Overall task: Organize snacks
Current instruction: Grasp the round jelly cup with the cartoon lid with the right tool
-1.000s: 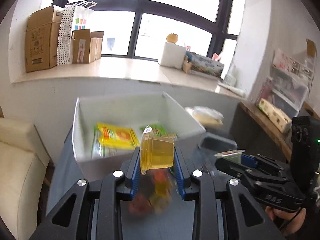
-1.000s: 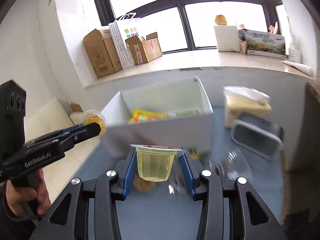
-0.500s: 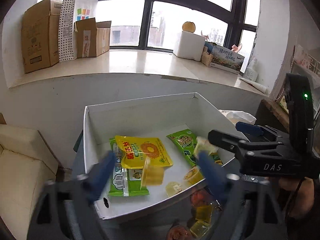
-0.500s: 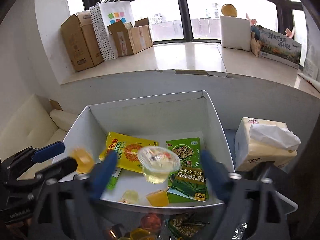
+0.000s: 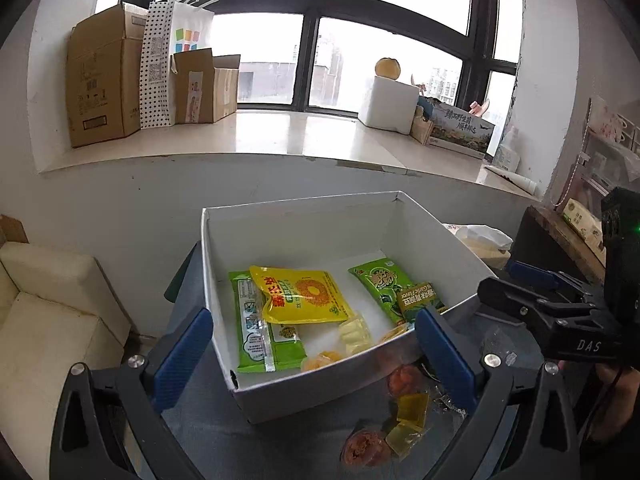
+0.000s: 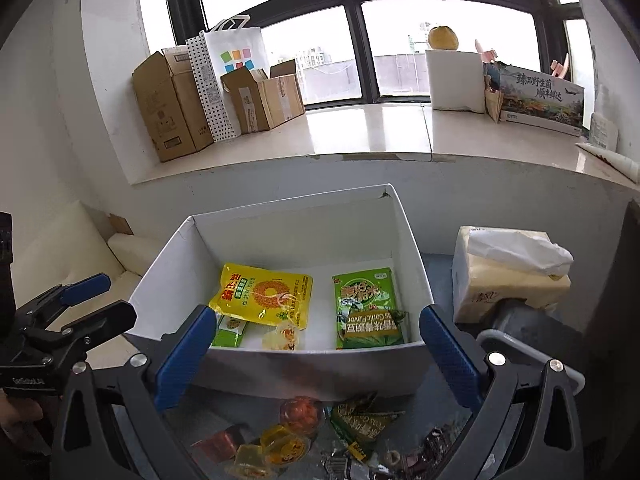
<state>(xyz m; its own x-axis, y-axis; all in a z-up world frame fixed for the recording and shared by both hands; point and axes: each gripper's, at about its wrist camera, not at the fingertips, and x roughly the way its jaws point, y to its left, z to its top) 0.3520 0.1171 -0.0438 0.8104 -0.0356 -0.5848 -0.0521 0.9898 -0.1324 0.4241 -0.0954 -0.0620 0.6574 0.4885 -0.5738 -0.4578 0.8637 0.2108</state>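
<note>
Snacks split into two lots: some lie in the white box [image 5: 304, 240], others wait loose on the counter [image 5: 208, 436] at its near wall. Both grippers have just been opening and now stand wide apart with nothing between the pads; the left gripper [image 5: 316, 354] and right gripper [image 6: 316, 354] each straddle the box's near side, tilted down toward it, which fits a drop just made into the box. Inside, a yellow pouch [image 5: 300, 294] overlaps a green pack [image 5: 256, 328] on the left, placed flat so they stack low; two green bean packs [image 6: 366, 308] lie on the right. Small jelly cups [image 5: 354, 330] sit near the front wall, tipped at odd angles, as dropped things would land rather than set ones. On the counter in front of the box a heap [image 6: 304, 436] of loose jellies, wrapped sweets and a green sachet is left, so the sorting is, by my reading, partway done. A tissue pack [image 6: 512, 276] stands at the box's right, apart from the snacks, and a grey tray [image 6: 532, 344] lies just before it. Next move likely calls for each gripper to dip to the heap; the cups are slick and small, so a pinch could squirt one aside.
</note>
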